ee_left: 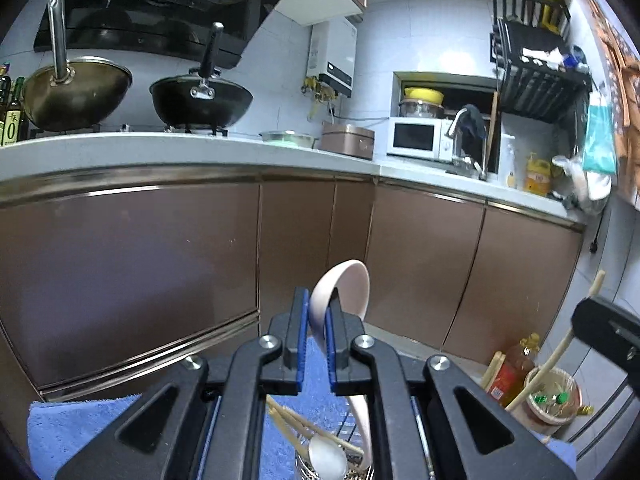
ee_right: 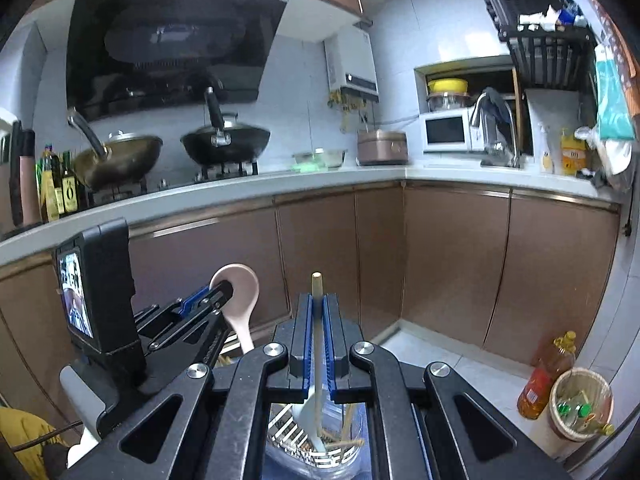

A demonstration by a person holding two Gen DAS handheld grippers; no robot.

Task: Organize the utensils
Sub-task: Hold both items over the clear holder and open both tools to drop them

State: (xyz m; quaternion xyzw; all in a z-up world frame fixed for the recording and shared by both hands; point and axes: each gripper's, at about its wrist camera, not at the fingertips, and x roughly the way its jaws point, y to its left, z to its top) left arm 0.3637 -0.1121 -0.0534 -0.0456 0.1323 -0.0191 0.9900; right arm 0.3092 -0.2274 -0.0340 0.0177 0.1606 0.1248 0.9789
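We see a pink spoon (ee_left: pixel 344 292) held up in the air in front of the brown cupboard doors (ee_left: pixel 132 272). The left gripper (ee_left: pixel 317 320) has its two blue pads squeezed on the spoon just below the bowl. The bowl of the spoon sticks up past the fingertips, and the handle runs down between the jaws toward the holder below. From the right wrist view the same pink spoon (ee_right: pixel 236 292) shows at the left, pinched by the left gripper (ee_right: pixel 210 300).

The right gripper (ee_right: pixel 317 316) has its jaws almost fully closed on a thin wooden chopstick (ee_right: pixel 317 320). The chopstick stands nearly straight up, and its tip pokes out above the blue pads. Its lower end goes down into the utensil holder (ee_right: pixel 316 444).

The utensil holder sits right under both grippers. It is a shiny metal basket with slots. Inside it we see a white spoon (ee_left: pixel 327 460) and more wooden chopsticks (ee_left: pixel 304 424) leaning across it. The holder rests on a blue cloth (ee_left: pixel 72 428).

Farther back, a white counter (ee_left: pixel 192 148) runs along the wall. On its left end sit two woks (ee_left: pixel 200 96) on the stove, with oil bottles (ee_left: pixel 12 120) at the very edge. Near the counter's corner are a glass dish, a brown rice cooker (ee_left: pixel 348 140) and a white microwave (ee_left: pixel 418 138). The sink tap (ee_left: pixel 466 136) stands on the right part of the counter. On the floor at the right stand an oil bottle (ee_right: pixel 544 376) and a small bin (ee_right: pixel 580 404), just beside each other.
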